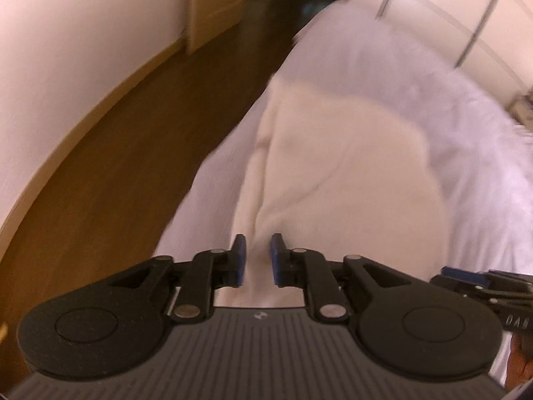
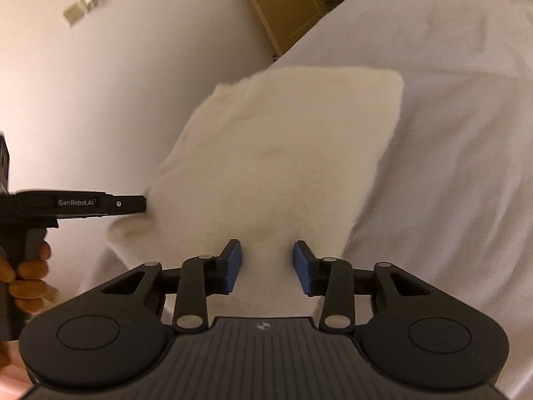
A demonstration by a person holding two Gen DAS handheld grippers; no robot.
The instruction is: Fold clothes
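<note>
Left wrist view: one folded cream garment is laid on one bed, near its floor-side edge. Left claw and right claw are both parted, nothing clamped.

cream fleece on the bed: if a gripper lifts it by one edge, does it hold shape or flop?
Likely flops: the cream fleece lies in soft folds and creases on the bed, with no stiff line. Probably light for its bulk, since the pile looks fuzzy and thick. The fuzzy surface should grip rather than slip, though a one-edge lift may undo the fold.
</note>
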